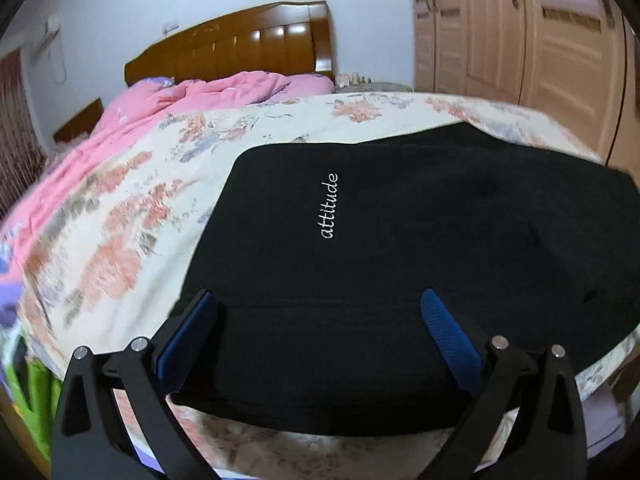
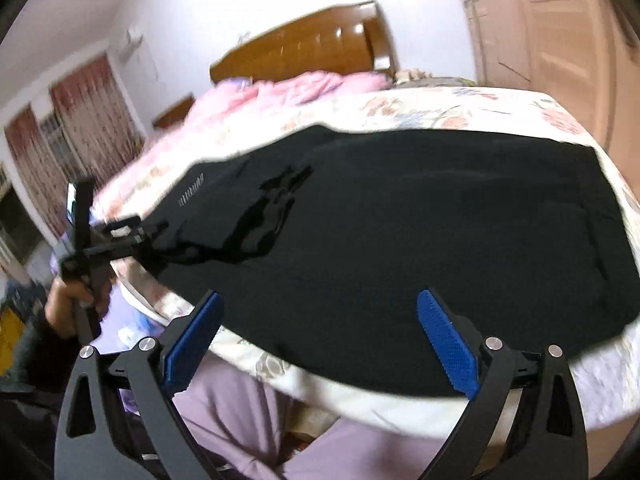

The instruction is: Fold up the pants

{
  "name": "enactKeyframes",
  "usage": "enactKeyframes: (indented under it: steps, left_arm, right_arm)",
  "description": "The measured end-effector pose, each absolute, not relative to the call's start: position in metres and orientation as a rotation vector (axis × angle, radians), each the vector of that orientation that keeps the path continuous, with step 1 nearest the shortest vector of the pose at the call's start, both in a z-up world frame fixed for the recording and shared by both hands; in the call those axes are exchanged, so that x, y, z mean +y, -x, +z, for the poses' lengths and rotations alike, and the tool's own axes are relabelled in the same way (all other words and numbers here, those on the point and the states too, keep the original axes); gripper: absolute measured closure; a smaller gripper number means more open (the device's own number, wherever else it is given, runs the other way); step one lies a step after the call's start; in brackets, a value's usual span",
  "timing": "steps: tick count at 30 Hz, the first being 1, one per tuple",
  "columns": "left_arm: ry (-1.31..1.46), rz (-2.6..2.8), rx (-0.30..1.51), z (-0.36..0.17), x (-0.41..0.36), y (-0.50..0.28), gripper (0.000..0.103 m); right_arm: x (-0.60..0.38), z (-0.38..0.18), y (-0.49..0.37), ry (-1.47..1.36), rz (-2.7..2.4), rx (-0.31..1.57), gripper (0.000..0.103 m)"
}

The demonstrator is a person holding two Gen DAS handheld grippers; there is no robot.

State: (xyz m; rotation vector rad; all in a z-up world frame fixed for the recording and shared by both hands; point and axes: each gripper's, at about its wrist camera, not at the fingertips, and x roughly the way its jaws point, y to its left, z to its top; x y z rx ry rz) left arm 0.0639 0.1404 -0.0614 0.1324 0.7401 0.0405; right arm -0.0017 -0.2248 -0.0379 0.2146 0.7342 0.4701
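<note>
1. Left wrist view: we've got the left hand-held gripper (image 1: 320, 312) spread wide, blue pads (image 1: 448, 336) well apart w/ nothing between them. It hangs over the near edge of the black pants (image 1: 400, 260); can't tell if the tips touch the fabric.
2. Same view: the pants lie flat on the bed (image 1: 132, 216), on the floral sheet near its foot edge. White "attitude" lettering (image 1: 330, 205) runs sideways on the cloth, left of center.
3. Same view, bg stuff: pink quilt (image 1: 168, 108) bunched up toward the wooden headboard (image 1: 248, 48), and a light wood wardrobe (image 1: 520, 32) w/ slatted doors on the right.
4. Right wrist view: our right hand-held gripper (image 2: 320, 316) is also opened wide and holding nothing, pads (image 2: 448, 344) apart over the near edge of the pants (image 2: 420, 240). Frame is blurry, esp. at the edges.
5. Same view: the pants stretch across the foot of the bed (image 2: 460, 108), left to right. A shiny dark patch (image 2: 264, 216) shows on the left part; can't tell what it is.
6. Same view: far left we see the left hand-held gripper (image 2: 152, 232) from the side, held in a hand (image 2: 64, 300), its front end at the left end of the pants. Can't tell from here how its fingers sit on the cloth. Patterned curtains (image 2: 84, 120) on the far left wall.
</note>
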Motion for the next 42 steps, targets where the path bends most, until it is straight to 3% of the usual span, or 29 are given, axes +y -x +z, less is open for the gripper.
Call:
enactKeyframes:
  steps: [8,16,20,24,26,30,33,36,39,42]
  left_arm:
    - [-0.239,-0.024,0.619,-0.026,0.101,-0.051,0.002]
    - [-0.209,-0.077,0.548,-0.008,0.088,-0.120,0.002]
    - [-0.168,-0.049,0.649,-0.023,0.113,-0.165,0.002]
    - [0.012,-0.113,0.864,-0.060,0.150,-0.190,0.004]
    - [0.116,-0.157,0.814,-0.056,0.166,-0.187,0.002]
    - [0.173,-0.184,0.795,-0.058,0.174,-0.188,0.002]
    - [0.183,-0.186,0.788,-0.057,0.176,-0.188,0.002]
    - [0.172,-0.183,0.786,-0.056,0.173,-0.188,0.002]
    - [0.176,-0.185,0.784,-0.056,0.172,-0.183,0.002]
    - [0.192,-0.190,0.778,-0.055,0.173,-0.182,0.002]
  right_arm:
    - [-0.328,-0.054,0.038,-0.574,0.292,0.682,0.008]
    - [-0.356,-0.067,-0.003,-0.682,0.200,0.783,0.009]
    - [-0.368,-0.067,-0.016,-0.735,0.151,0.754,0.007]
    - [-0.361,-0.068,-0.012,-0.720,0.159,0.767,0.007]
    - [-0.350,-0.069,-0.007,-0.720,0.200,0.783,0.014]
    - [-0.338,-0.072,-0.007,-0.688,0.180,0.744,0.017]
    - [-0.344,-0.076,-0.011,-0.711,0.130,0.687,0.032]
    - [-0.342,-0.077,-0.011,-0.698,0.106,0.669,0.035]
    - [-0.347,-0.078,-0.010,-0.708,0.048,0.710,0.054]
    - [-0.361,-0.083,-0.012,-0.807,0.071,0.734,0.054]
